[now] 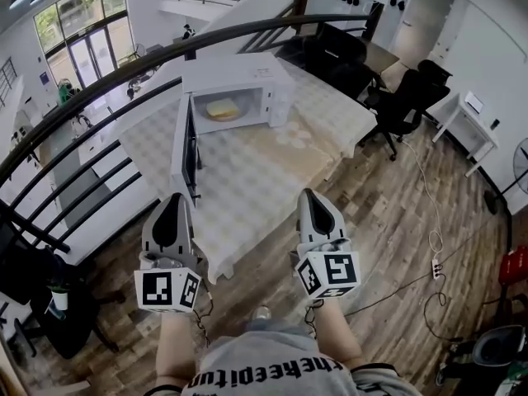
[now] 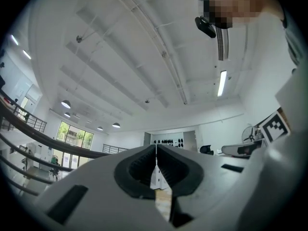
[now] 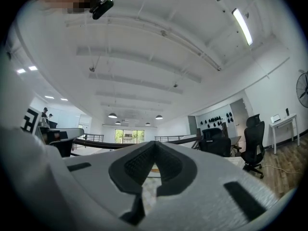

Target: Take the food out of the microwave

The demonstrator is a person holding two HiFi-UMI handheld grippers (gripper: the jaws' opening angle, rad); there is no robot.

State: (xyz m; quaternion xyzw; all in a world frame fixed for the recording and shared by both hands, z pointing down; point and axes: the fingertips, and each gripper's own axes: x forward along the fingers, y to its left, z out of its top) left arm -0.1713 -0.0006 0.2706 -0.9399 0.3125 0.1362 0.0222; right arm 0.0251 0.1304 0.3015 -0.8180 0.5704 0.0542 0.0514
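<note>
**Head view: both grippers short of the open microwave, food not yet touched**

Head view puts the microwave at upper centre, on a table with a pale checked cloth. Its door hangs wide open toward the lower left, so the cavity is fully exposed. The food, a flat yellowish item, lies inside on the cavity floor, toward the left of the opening. It is untouched.

- Left gripper: lower left of centre, over the near table edge, just beside the door's lower end. Left gripper view shows the jaws pressed together, with only a thin seam and nothing between them.
- Right gripper: lower right of centre, at the table's near corner. Jaws likewise clenched and empty.

Both tools are held side by side, pointing toward the microwave and well apart from the food. Judgement: this reads as an approach posture. The door is already out of the way, so the removal itself is what remains. Either gripper's jaws must part before they can take the food. The open door stands close to the left tool's line in, so the right side looks like the freer route.
</note>
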